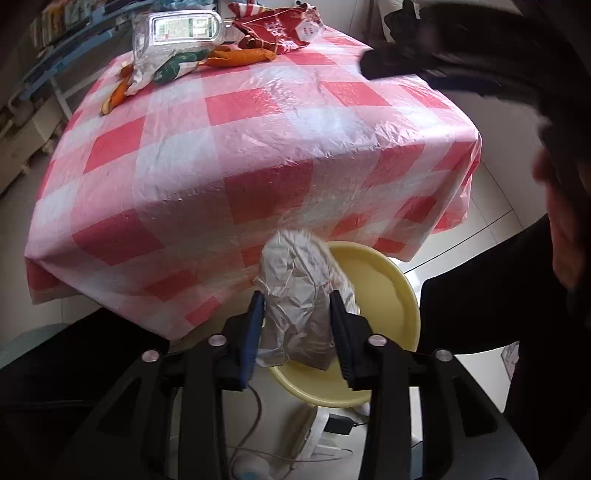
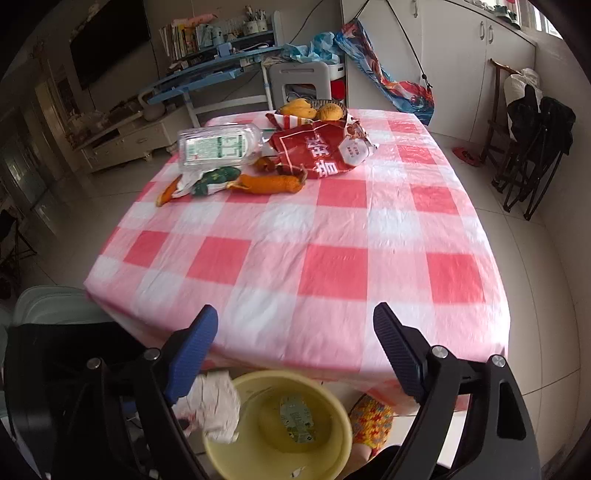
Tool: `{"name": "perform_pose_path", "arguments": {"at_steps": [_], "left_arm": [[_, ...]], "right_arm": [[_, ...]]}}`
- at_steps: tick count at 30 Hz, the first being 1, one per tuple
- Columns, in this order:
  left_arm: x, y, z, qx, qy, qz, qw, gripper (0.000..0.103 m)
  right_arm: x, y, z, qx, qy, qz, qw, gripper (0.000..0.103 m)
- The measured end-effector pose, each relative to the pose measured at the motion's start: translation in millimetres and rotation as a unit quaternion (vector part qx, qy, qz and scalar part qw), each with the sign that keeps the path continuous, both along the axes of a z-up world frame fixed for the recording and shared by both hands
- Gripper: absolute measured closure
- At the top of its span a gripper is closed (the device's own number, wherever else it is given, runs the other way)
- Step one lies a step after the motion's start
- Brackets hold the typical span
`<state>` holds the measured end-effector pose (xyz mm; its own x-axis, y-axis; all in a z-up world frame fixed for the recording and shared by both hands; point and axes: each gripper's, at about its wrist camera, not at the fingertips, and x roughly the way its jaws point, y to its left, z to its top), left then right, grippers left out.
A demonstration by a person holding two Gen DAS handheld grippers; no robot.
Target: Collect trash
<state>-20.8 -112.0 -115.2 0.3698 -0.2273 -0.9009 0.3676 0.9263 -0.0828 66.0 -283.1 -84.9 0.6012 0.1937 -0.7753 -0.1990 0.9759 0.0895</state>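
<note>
One label [image 2: 297, 419] in basin [image 2: 332, 417], right view only

Crumpled clear plastic wrapper [image 1: 299, 291] above yellow basin [image 1: 384, 295] beside table.

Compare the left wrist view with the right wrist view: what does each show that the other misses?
Only the left wrist view shows the left gripper with the crumpled wrapper between its fingers, above the yellow basin.

Only the right wrist view shows the empty, open right gripper, a label inside the basin, and the fruit basket.

Both show the checked tablecloth, plastic bottle, red snack bag, wrapper and basin.
</note>
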Motion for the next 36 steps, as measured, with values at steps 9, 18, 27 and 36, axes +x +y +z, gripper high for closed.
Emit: {"name": "perform_pose_path", "arguments": {"at_steps": [9, 18, 27, 36], "left_arm": [[7, 8, 10, -0.014, -0.035, 0.02, 0.9991, 0.046], [19, 2, 18, 0.006, -0.073, 0.027, 0.997, 0.039], [25, 13, 18, -0.014, -0.071, 0.065, 0.9953, 0.033], [18, -3, 12, 0.022, -0.085, 0.045, 0.9952, 0.033]], "right_arm": [[132, -4, -35, -0.042, 0.047, -0.022, 0.998, 0.021], [194, 3, -45, -0.055, 0.016, -0.006, 0.998, 0.007], [191, 4, -43, -0.054, 0.017, -0.007, 0.998, 0.007], [192, 4, -43, -0.054, 0.017, -0.007, 0.998, 0.007]]}}
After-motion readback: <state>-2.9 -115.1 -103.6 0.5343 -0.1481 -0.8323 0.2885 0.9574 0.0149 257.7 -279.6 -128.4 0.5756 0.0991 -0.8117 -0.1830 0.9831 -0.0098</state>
